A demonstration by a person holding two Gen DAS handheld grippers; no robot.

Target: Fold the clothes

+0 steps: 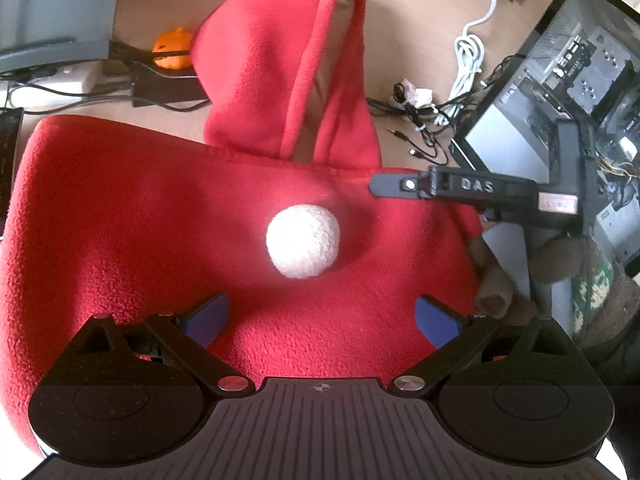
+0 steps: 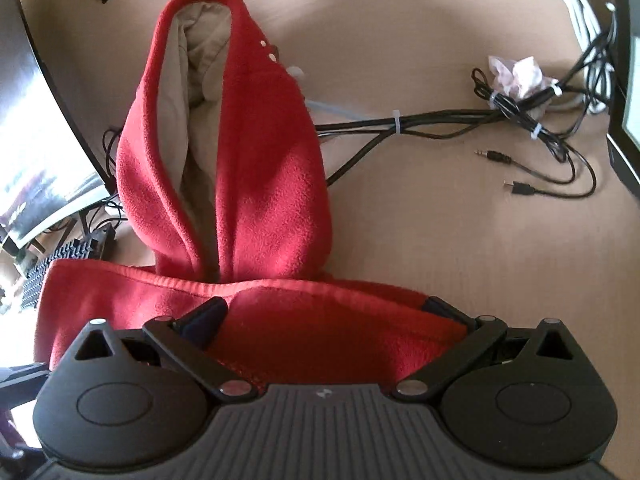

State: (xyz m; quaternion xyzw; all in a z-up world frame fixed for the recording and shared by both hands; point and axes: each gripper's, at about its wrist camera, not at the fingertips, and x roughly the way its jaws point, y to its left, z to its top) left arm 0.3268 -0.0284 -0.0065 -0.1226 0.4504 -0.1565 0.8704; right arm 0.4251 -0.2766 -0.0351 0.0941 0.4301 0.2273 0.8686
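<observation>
Both tongs, left (image 1: 320, 320) and right (image 2: 322, 316), gape over my one red hoodie (image 1: 160, 240), its near edge hidden beneath them.

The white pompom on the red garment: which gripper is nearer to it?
Left. The left gripper hangs open just short of the white pompom; the right gripper reaches in beyond it, near the hood seam.
</observation>
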